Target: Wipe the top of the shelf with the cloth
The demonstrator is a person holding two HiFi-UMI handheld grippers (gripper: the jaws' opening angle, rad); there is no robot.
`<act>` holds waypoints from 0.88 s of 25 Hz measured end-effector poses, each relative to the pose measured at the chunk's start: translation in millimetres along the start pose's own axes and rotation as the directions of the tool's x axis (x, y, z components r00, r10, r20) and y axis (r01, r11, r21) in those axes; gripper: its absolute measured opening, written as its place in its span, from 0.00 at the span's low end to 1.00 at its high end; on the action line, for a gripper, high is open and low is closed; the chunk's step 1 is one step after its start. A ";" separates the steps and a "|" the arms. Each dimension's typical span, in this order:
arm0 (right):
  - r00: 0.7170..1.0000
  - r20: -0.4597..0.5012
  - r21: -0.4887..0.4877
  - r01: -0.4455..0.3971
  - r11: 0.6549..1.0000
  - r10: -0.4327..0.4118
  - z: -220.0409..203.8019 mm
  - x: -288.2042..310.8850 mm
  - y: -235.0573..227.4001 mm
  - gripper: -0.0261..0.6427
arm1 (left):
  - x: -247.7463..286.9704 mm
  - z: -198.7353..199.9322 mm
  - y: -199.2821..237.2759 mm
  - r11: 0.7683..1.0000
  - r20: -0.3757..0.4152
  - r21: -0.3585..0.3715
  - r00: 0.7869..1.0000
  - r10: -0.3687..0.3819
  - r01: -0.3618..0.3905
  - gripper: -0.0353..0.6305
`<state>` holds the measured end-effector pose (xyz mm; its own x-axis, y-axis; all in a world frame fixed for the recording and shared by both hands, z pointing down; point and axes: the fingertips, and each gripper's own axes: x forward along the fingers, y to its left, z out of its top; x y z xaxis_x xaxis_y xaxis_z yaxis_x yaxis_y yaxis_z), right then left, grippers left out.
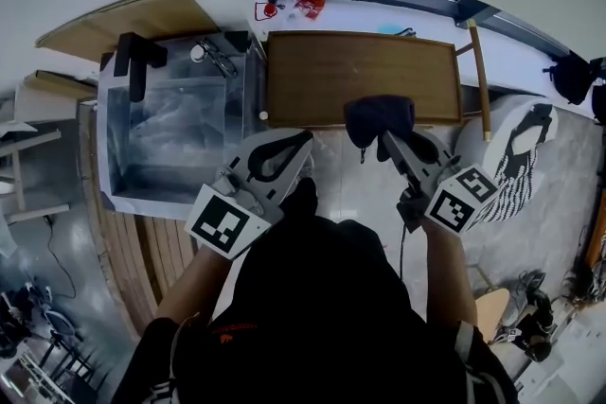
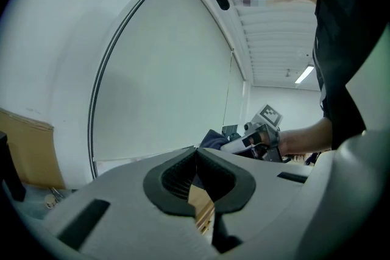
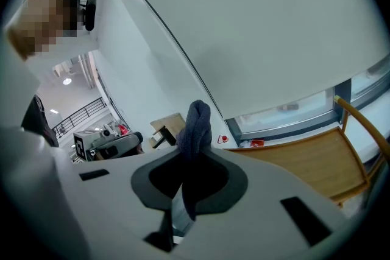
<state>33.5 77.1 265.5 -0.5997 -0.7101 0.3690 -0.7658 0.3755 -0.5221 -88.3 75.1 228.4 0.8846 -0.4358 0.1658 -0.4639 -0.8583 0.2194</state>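
Cloth (image 1: 377, 120), dark blue and bunched, is pinched in the right claw (image 1: 383, 140) at the near edge of the wooden shelf (image 1: 331, 71). Its long fold runs out along the jaws, pointing over the shelf top. The left claw (image 1: 305, 140) hangs short of the shelf's near-left corner, jaws pressed together on nothing. A clear bin (image 1: 170, 142) stands against the shelf's left end.

I see my left gripper (image 2: 195, 150) with its jaws closed, tip against tip, and nothing is between them. Behind it the right gripper (image 2: 234, 143) holds a dark cloth (image 2: 211, 138), and a hand (image 2: 295, 140) carries that gripper. Below the tips, some wood (image 2: 201, 207) shows through the gap.
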 end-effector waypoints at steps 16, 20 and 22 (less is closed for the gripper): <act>0.996 -0.076 -0.010 -0.042 0.999 0.042 13.0 42.2 -42.1 0.08 | 27.7 -6.8 51.5 0.995 -0.030 -0.016 0.995 0.093 -0.094 0.08; 0.990 -0.121 -0.046 -0.079 0.996 0.073 17.8 51.5 -61.7 0.08 | 43.9 -9.8 59.9 0.987 -0.034 -0.027 0.987 0.158 -0.159 0.08; 0.985 -0.147 -0.055 -0.104 0.993 0.095 20.7 56.9 -75.0 0.08 | 54.2 -12.9 65.0 0.979 -0.040 -0.041 0.979 0.198 -0.200 0.08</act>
<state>61.7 -3.8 309.7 -0.6971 -0.5758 0.4272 -0.7111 0.4791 -0.5146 -71.1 -0.8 264.1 0.7724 -0.5861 0.2447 -0.6330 -0.7420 0.2211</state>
